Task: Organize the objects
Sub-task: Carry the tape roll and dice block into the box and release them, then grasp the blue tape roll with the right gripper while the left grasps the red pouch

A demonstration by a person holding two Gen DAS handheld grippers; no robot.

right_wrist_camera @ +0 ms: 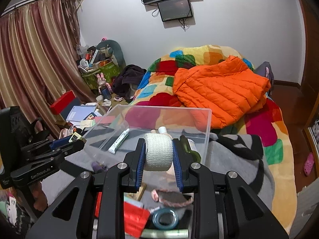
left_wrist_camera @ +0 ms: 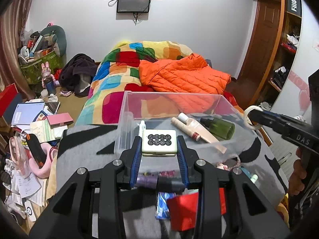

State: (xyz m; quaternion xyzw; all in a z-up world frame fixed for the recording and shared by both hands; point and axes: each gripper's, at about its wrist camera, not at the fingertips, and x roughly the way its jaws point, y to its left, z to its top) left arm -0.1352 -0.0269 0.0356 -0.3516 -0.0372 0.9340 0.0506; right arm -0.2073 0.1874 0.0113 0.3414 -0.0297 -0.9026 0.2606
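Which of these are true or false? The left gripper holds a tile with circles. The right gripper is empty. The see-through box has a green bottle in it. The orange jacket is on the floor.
1. The left gripper holds a tile with circles: true.
2. The right gripper is empty: false. The right gripper is shut on a white bandage roll.
3. The clear box has a green bottle in it: true.
4. The orange jacket is on the floor: false. The orange jacket lies on the bed's colourful blanket.

bright, sharp (edges fisheye-bent)
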